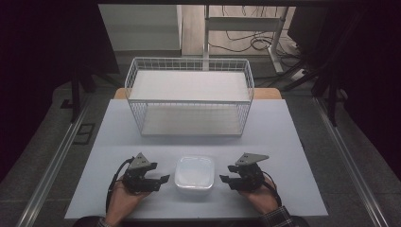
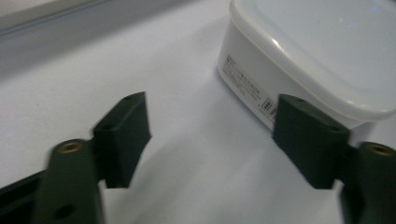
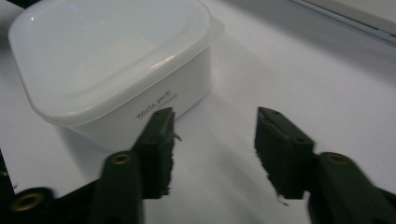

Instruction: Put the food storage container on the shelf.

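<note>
Lidded white container between both open, empty grippers, wire basket behind in high view, label print up close

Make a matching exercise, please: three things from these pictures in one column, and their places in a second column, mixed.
Things:
1. white lidded container
2. wire basket
3. left gripper

Places:
A. at the far part of the table
B. open, beside the container's left side
C. between the two grippers, at the near part of the table

Pairs: 1-C, 2-A, 3-B
</note>
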Motion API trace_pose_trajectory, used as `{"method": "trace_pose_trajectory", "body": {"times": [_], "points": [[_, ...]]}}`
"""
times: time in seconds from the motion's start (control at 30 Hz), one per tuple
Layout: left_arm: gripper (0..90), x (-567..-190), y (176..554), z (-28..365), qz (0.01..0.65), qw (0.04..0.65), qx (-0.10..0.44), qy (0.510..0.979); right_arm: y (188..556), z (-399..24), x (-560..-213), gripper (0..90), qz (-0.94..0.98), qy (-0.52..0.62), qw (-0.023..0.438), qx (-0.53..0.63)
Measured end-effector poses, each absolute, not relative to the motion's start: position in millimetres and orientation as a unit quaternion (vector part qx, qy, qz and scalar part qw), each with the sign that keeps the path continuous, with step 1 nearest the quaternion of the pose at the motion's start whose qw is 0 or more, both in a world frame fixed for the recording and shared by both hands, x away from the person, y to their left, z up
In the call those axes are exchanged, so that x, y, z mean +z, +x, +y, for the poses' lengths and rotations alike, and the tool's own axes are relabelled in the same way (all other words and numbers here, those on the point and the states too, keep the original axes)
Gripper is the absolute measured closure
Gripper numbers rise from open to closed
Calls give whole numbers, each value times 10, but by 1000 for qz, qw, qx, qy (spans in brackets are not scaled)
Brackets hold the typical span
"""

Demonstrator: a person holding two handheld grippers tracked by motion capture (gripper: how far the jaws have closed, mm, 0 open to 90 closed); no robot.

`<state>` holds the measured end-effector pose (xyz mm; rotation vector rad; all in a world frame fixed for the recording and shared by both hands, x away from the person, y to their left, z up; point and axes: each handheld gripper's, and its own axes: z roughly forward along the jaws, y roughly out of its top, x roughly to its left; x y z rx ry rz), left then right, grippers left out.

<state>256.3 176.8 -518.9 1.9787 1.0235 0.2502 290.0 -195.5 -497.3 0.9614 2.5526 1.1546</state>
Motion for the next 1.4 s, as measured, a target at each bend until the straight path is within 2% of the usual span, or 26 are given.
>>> {"method": "trace_pose_trajectory", "body": {"times": [0.03, 0.07, 0.1, 0.27, 0.63, 0.9, 1.0, 1.07, 1.23, 1.27, 1.33, 1.37, 1.4], "points": [[193, -5189, 2563, 1768, 411, 435, 101, 795, 2900, -1955, -4973, 425, 858, 323, 90, 388], [170, -5174, 2568, 1797, 412, 447, 97, 788, 2895, -1968, -4957, 354, 855, 326, 92, 393], [146, -5174, 2568, 1797, 412, 447, 97, 788, 2892, -1970, -4951, 322, 854, 325, 95, 395], [83, -5121, 2576, 1767, 408, 453, 84, 788, 2851, -1977, -4885, 266, 847, 329, 99, 407], [134, -4961, 2712, 1565, 376, 470, 70, 795, 2832, -1827, -4747, 255, 836, 331, 51, 435], [107, -5050, 2888, 1327, 361, 452, 38, 815, 2948, -1581, -4820, 156, 846, 330, 25, 418], [127, -5134, 2892, 1326, 368, 469, -2, 803, 2977, -1530, -4914, 130, 851, 335, 7, 405], [197, -5140, 2881, 1330, 367, 473, -11, 801, 2973, -1524, -4930, 178, 846, 340, -16, 410], [250, -5114, 2740, 1347, 373, 474, -18, 797, 2912, -1517, -4915, 225, 846, 350, -33, 400], [335, -5087, 2654, 1382, 382, 475, -13, 793, 2851, -1554, -4879, 314, 846, 354, -31, 398], [451, -5072, 2612, 1404, 386, 476, -9, 791, 2801, -1605, -4827, 449, 843, 358, -24, 400], [451, -5059, 2578, 1420, 389, 475, -9, 790, 2801, -1605, -4827, 449, 843, 358, -24, 400], [522, -5041, 2523, 1450, 395, 479, -9, 784, 2762, -1647, -4788, 538, 841, 360, -19, 404]]}}
